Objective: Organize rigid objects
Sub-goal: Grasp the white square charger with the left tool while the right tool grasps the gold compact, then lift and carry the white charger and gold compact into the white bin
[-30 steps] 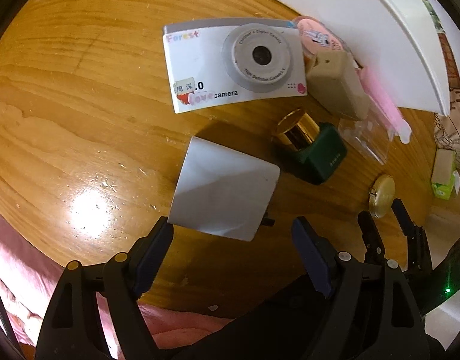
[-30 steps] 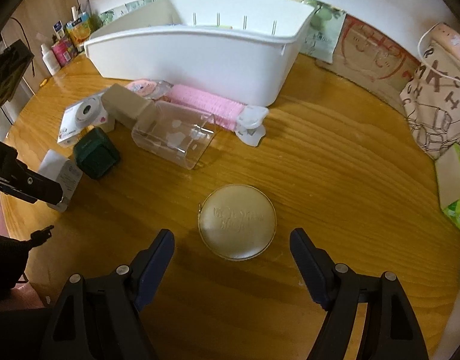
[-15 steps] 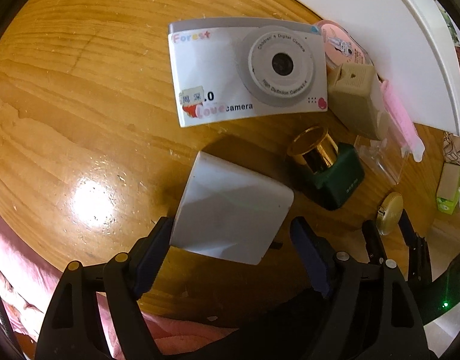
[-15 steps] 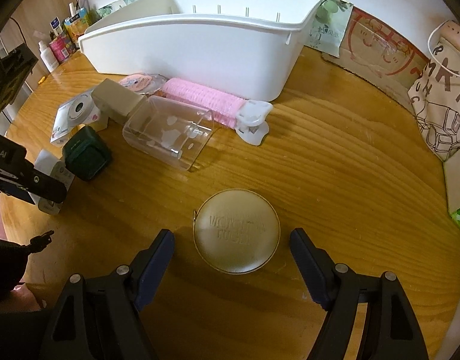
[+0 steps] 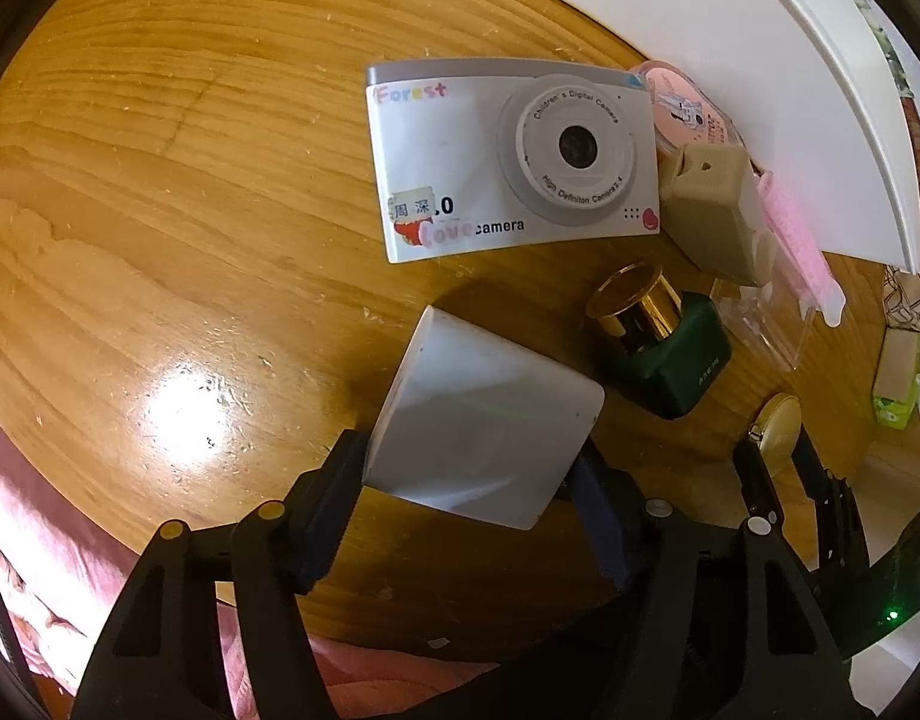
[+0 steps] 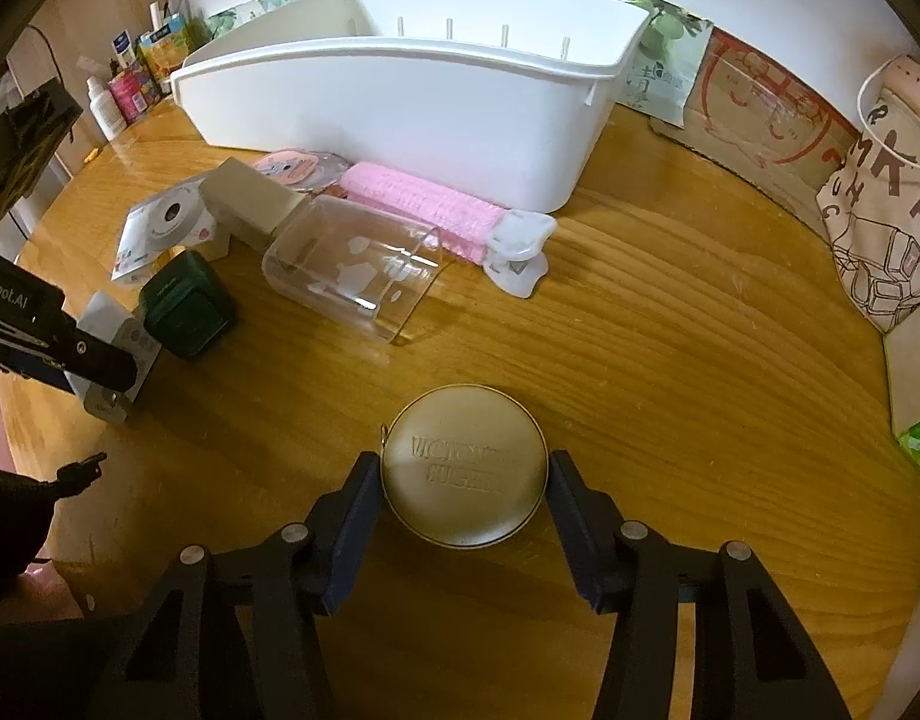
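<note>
While the white box (image 5: 481, 426) sits on the near edge of the wooden table (image 5: 160, 192), left gripper (image 5: 469, 474) pinches it on both sides. Right gripper (image 6: 465, 480) clamps the round gold tin (image 6: 465, 474), white bin (image 6: 400, 114) far behind.

Both grippers: from open and standing off, to closed on their items.

A second ago my left gripper (image 5: 469, 474) stood wide, short of the white box (image 5: 481, 420); I have moved it forward and its fingers now press the box's two sides. My right gripper (image 6: 463, 480) likewise stood open with the round gold tin (image 6: 465, 465) ahead of its tips; it has advanced and narrowed, and both fingers now touch the tin's rim, the tin sitting nearer the camera.
</note>
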The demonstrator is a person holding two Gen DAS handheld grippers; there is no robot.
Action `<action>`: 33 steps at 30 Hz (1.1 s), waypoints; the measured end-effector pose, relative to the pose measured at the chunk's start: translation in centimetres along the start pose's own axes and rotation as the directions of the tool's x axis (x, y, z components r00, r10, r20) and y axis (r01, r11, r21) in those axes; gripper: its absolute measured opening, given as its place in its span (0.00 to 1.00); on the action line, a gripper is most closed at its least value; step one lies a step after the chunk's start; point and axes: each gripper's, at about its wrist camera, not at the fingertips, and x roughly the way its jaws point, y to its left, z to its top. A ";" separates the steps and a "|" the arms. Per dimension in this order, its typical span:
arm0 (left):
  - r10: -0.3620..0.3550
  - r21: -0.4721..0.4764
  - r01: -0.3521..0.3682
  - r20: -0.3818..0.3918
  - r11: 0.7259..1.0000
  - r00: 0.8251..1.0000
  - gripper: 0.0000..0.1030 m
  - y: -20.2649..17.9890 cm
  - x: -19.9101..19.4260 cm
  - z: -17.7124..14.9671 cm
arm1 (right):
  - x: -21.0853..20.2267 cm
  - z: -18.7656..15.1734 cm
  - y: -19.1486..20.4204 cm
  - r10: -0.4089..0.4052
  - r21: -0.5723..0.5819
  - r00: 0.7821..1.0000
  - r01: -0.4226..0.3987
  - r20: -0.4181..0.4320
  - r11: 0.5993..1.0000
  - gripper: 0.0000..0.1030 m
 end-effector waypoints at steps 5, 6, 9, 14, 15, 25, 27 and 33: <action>-0.002 0.002 0.002 0.007 1.000 1.000 0.68 0.7 0.0 -0.7 | -0.2 -0.3 0.5 -0.007 -0.018 1.000 0.007 -0.004 1.000 0.54; -0.003 0.000 0.003 0.008 1.000 1.000 0.68 0.9 0.0 -0.8 | -0.4 -0.4 0.6 -0.009 -0.022 1.000 0.009 -0.002 1.000 0.54; -0.010 -0.009 0.010 0.010 1.000 1.000 0.68 1.5 0.0 -1.4 | -0.7 -0.5 0.8 -0.013 -0.029 1.000 0.013 0.011 1.000 0.54; -0.019 -0.016 0.019 0.033 1.000 0.999 0.67 2.7 -0.5 -2.3 | -1.7 -0.5 1.0 -0.021 -0.041 0.999 0.023 0.041 0.999 0.54; -0.025 -0.019 0.026 0.040 0.999 0.999 0.67 2.8 -1.0 -2.6 | -1.9 -0.5 1.1 -0.021 -0.041 0.999 0.023 0.047 0.999 0.54; -0.039 -0.008 0.040 0.124 0.999 0.992 0.67 5.8 -4.7 -4.9 | -4.5 0.3 1.2 -0.028 -0.039 0.992 0.033 0.120 0.999 0.54; -0.042 -0.003 0.043 0.145 0.999 0.989 0.67 6.4 -5.7 -5.1 | -5.0 0.7 1.2 -0.033 -0.041 0.990 0.039 0.136 0.998 0.54; -0.064 -0.001 0.065 0.205 0.998 0.977 0.67 7.7 -9.2 -4.9 | -6.7 2.2 1.3 -0.030 -0.053 0.981 0.041 0.194 0.998 0.54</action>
